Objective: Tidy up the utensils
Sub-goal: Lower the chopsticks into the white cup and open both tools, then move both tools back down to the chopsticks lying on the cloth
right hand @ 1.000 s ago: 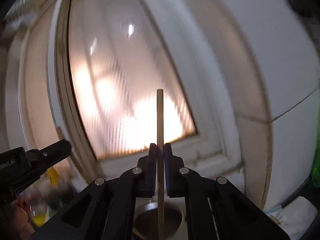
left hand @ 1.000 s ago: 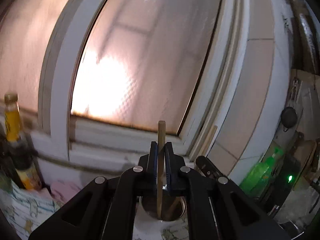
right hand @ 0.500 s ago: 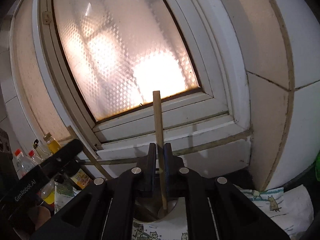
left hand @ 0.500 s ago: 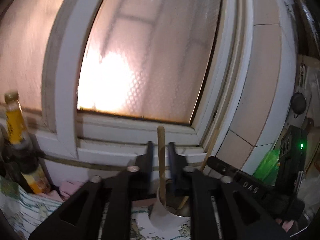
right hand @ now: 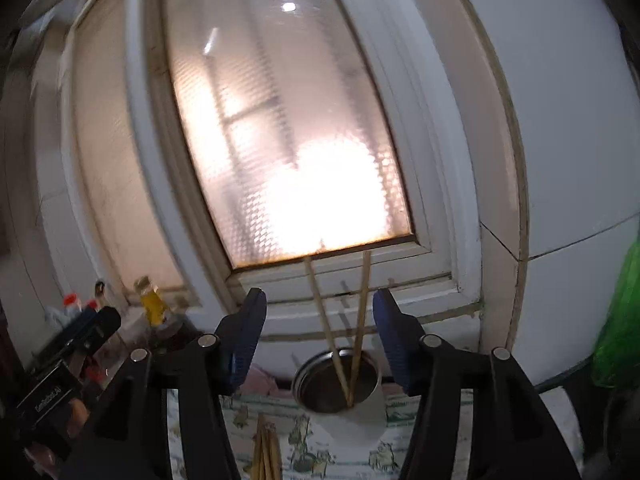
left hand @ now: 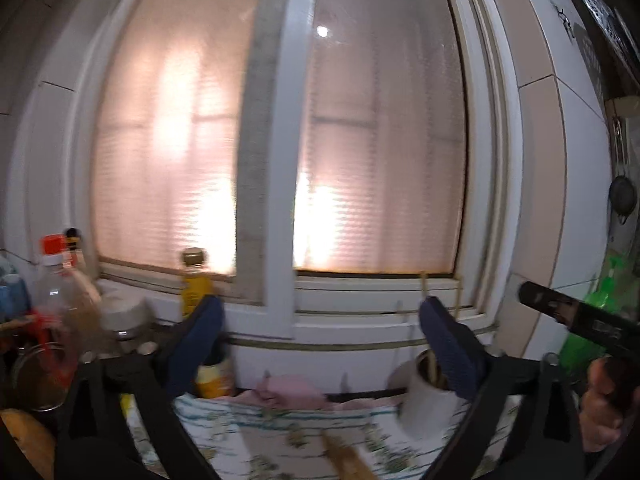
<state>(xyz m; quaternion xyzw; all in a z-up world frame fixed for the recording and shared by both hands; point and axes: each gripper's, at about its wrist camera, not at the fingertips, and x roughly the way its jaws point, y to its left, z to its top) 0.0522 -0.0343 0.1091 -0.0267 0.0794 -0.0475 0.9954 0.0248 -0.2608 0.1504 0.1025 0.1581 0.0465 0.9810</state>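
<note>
Left fingers: my left gripper (left hand: 322, 322) was spread wide and held nothing; the blue pads (left hand: 200, 332) stood far apart.
Right fingers: my right gripper (right hand: 320, 334) was also spread wide and empty, its pads on either side of the cup as the camera saw it.
Chopsticks in the cup: two chopsticks (right hand: 362, 320) stood in the white cup (right hand: 352, 420), crossed near the bottom and leaning apart at the top, against the window frame behind.
Loose chopsticks: a bundle of chopsticks (right hand: 266, 454) lay flat on the cloth just in front of the cup, cut off by the bottom edge.
Table: it was covered by a printed cloth (left hand: 256, 428) with small cartoon figures; a pink rag (left hand: 288, 390) lay at the back, by the wall.
Room: a frosted window (left hand: 360, 140) with a white frame glowed behind everything; white tiles (right hand: 568, 140) ran to the right.
Left side: bottles (left hand: 194, 284), one with yellow liquid, stood by the sill.
Right side: something bright green (right hand: 620, 340) was too blurred to name.
Hard to tell: both views were smeared, and the left view hid part of the cup behind a finger.
</note>
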